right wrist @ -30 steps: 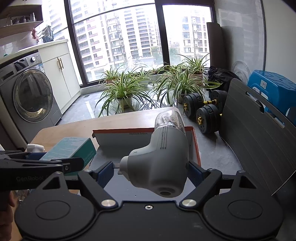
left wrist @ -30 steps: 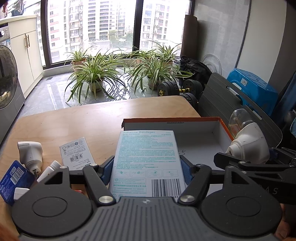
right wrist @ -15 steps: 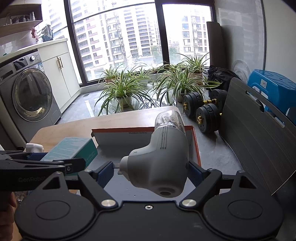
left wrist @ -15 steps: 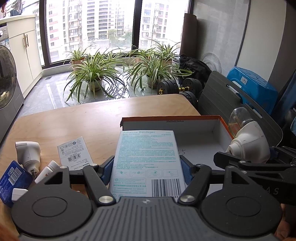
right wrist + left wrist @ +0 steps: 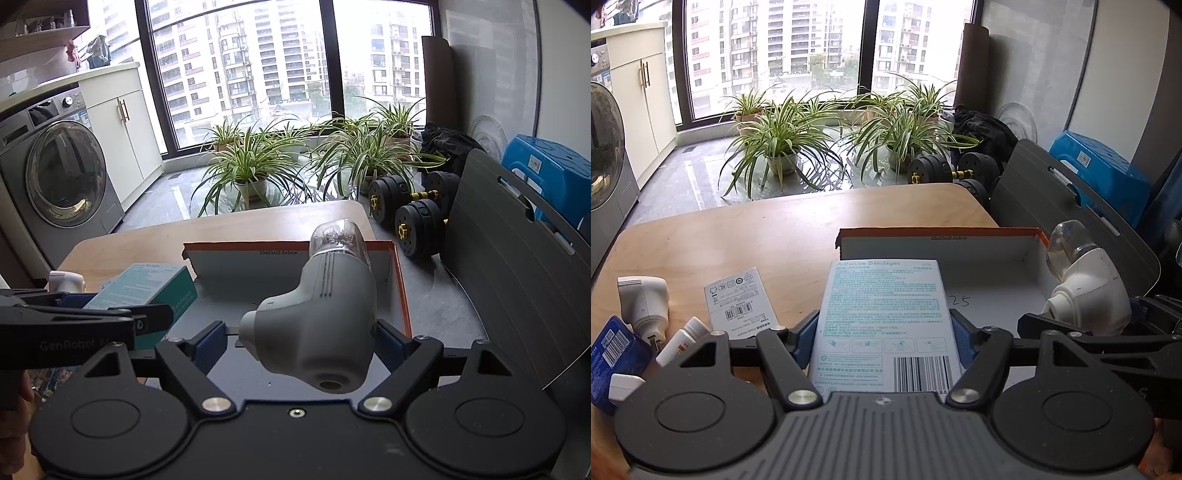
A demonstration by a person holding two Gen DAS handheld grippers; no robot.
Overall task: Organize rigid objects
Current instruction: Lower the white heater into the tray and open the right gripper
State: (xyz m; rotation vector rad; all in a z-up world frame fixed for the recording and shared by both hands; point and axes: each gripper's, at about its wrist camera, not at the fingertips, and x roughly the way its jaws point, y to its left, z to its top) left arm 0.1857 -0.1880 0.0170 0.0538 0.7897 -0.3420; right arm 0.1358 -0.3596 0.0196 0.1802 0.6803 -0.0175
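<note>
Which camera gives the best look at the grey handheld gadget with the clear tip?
The right wrist view: the grey gadget fills the centre, clamped in the right gripper. In the left wrist view it sits small at the right edge, partly hidden.

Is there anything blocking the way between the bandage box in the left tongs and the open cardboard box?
Nothing visible does. The bandage box, held in the left tongs, hangs right at the cardboard box, whose floor looks bare. The grey device in the right tongs hangs to its right.
</note>
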